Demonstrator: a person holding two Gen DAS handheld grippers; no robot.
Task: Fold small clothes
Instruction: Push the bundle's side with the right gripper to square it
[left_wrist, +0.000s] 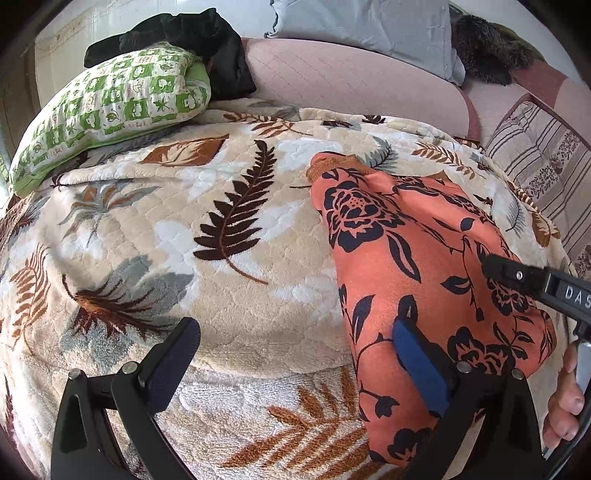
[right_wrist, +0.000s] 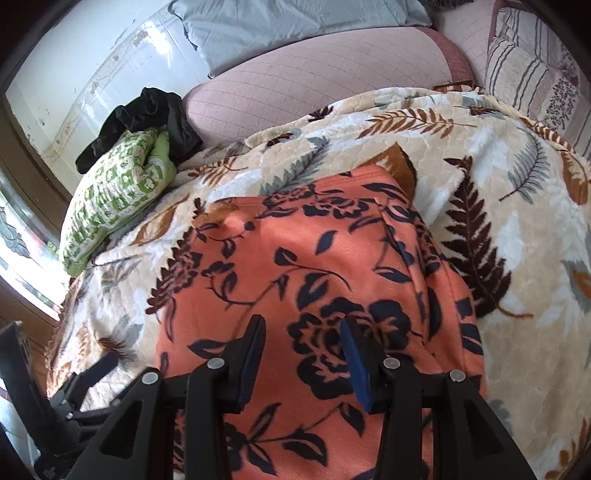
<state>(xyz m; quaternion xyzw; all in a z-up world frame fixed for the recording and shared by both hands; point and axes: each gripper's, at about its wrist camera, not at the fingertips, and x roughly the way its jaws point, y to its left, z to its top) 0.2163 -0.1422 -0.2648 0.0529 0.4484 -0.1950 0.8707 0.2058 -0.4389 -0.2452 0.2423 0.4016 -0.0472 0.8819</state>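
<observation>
The orange floral garment (right_wrist: 314, 280) lies lengthwise on the bed, directly under the right gripper (right_wrist: 303, 354), whose jaws are apart and empty. The left gripper (left_wrist: 295, 362), also apart, straddles its left edge.

The left wrist view looks steeply down and forward along the left gripper (left_wrist: 295, 365), close above a leaf-patterned blanket (left_wrist: 236, 177). It sits at the near left of an orange floral garment (left_wrist: 391, 266), which fills its right side, and it catches the right gripper (left_wrist: 535, 284) entering at its right edge.

The right wrist view looks down along the right gripper (right_wrist: 303, 354) from directly over the garment (right_wrist: 295, 266), closer still. The left gripper (right_wrist: 96, 373) shows at its lower left.

Both views share the garment, the blanket (right_wrist: 517, 236), the green patterned pillow (left_wrist: 110, 107) at far left and the pink cushion (left_wrist: 351, 70) beyond.
</observation>
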